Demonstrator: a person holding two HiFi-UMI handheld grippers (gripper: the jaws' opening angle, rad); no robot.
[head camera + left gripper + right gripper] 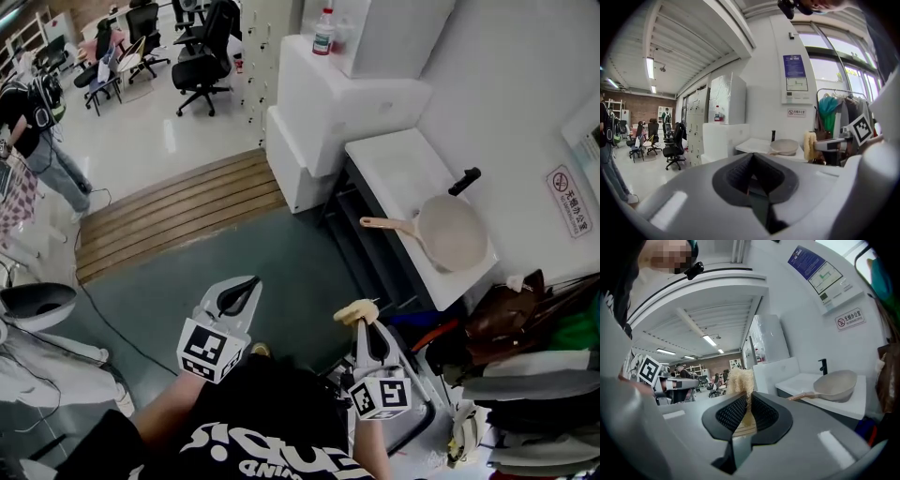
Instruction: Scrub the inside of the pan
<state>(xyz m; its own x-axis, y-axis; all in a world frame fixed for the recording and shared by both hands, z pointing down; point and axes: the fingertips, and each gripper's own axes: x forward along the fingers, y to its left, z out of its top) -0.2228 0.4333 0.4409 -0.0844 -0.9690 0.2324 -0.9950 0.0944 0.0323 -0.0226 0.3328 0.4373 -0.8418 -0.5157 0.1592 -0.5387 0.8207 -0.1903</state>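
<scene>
A beige pan (453,232) with a wooden handle (384,224) lies on the white counter (394,159), beside a black tap (464,181). It also shows far ahead in the left gripper view as the pan (784,146) and in the right gripper view as the pan (837,384). My right gripper (362,322) is shut on a yellowish fibrous scrubber (356,310), which sticks up between the jaws as the scrubber (740,380). My left gripper (254,280) is shut with nothing in it. Both are held over the floor, well short of the counter.
A white cabinet (328,94) with a bottle (323,32) on top stands left of the counter. Bags and hung clothes (525,323) crowd the right side. Office chairs (202,56) and a person (28,131) are far off. A wooden slatted floor strip (178,211) lies ahead.
</scene>
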